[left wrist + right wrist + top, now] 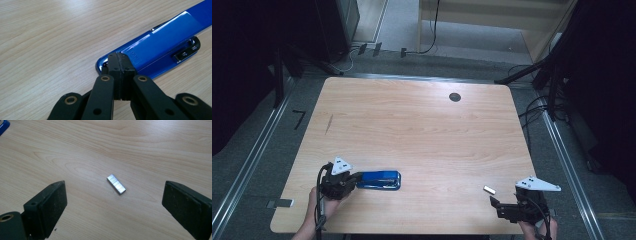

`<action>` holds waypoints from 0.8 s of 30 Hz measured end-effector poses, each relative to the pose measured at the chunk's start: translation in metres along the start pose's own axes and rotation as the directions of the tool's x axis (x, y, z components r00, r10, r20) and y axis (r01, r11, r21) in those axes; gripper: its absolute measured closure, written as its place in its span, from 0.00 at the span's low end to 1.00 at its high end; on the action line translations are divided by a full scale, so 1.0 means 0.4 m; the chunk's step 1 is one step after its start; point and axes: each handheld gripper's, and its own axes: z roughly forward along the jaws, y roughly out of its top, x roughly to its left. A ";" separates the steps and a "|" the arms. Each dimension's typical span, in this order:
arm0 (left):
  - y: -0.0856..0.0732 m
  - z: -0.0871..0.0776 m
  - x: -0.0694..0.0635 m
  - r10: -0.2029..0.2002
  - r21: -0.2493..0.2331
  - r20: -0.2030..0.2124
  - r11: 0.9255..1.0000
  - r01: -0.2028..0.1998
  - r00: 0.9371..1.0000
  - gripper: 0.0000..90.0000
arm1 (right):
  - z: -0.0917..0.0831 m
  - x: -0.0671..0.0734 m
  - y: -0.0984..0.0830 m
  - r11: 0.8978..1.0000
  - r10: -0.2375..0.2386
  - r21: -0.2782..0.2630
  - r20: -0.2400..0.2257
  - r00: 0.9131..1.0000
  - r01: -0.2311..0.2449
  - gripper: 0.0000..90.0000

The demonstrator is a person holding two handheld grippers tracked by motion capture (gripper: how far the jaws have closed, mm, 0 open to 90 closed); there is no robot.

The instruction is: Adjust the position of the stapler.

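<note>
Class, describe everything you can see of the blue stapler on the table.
The blue stapler lies flat and closed on the wooden table, near the front edge at the left. Its glossy blue top looks like plastic; shiny metal parts and a black piece show along its side. The left hand-held gripper, jaws shut, meets its nearer end; whether it pinches or only presses there is unclear.

1 blue stapler point(379, 180), 1 staple strip point(489, 189), 1 table point(412, 125).

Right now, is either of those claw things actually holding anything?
Nothing is held. The left gripper is shut at the blue stapler's end, empty; the right gripper is open, staple strip lying loose.
</note>
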 end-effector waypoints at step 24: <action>0.020 0.024 -0.086 0.059 0.012 0.067 0.998 -0.060 0.996 1.00 | 0.010 -0.001 -0.003 1.000 0.002 0.023 -0.008 1.000 -0.002 0.07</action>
